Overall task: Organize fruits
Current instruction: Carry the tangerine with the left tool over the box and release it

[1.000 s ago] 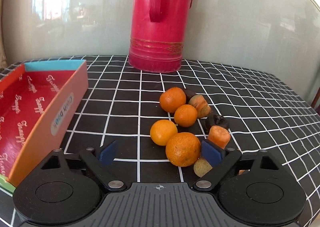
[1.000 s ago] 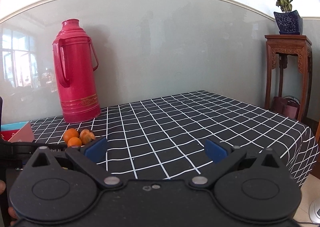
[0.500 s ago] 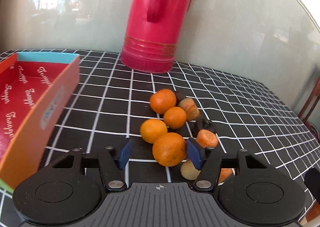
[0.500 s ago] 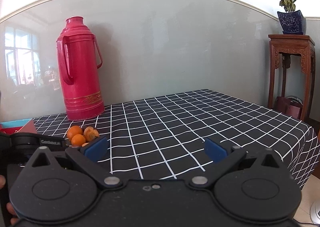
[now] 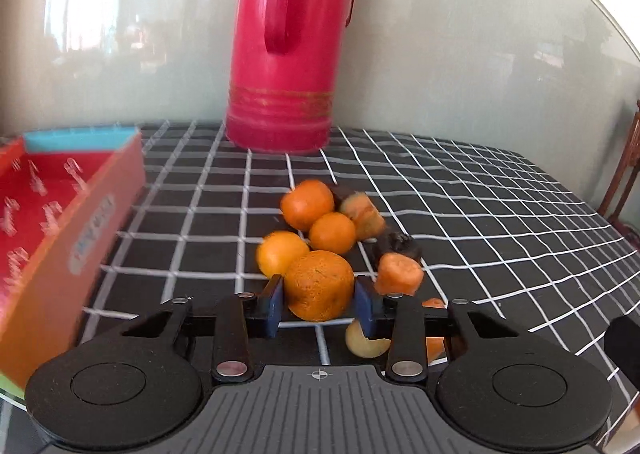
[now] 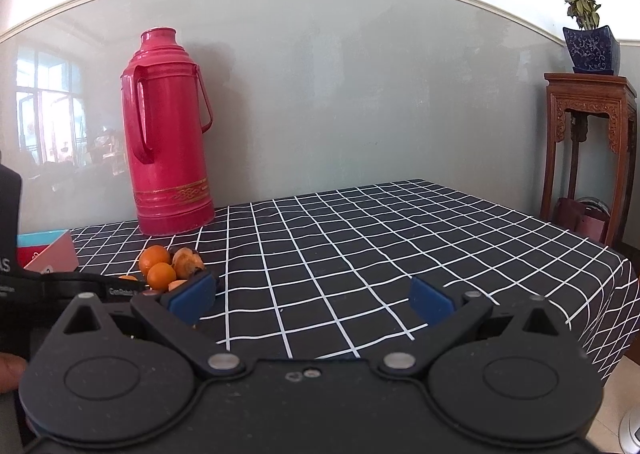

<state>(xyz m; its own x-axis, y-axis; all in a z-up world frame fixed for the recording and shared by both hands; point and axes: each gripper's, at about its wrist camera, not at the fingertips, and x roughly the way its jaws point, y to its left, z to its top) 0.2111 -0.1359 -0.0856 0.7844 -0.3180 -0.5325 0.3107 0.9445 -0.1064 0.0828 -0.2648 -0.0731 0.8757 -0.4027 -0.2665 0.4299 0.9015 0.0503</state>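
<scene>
The left gripper pinches the nearest orange, its 2 blue pads pressed against the fruit's left and right sides. This orange sits at the near edge of the fruit pile, well in front of the red thermos that stands at the back of the checked tablecloth. Whether the orange rests on the cloth or is lifted off it cannot be told.

Between the held orange and the thermos lie 3 smaller oranges: 1 touching the held orange on its left rear, 1 behind it and 1 closest to the thermos. To the right of these, still in front of the thermos, are a brownish-orange fruit, a dark shrivelled fruit and an orange stub-shaped piece. A pale yellowish fruit shows below the right pad, partly hidden by the finger.

An open red box with a blue far wall lies to the left of the thermos and nearer the camera, apart from the fruit.

The right gripper hangs with its fingers spread wide and nothing between them, over the cloth to the right of the thermos. In its view the thermos stands at the left, with some of the fruit pile just in front of it, beside the gripper's left pad
</scene>
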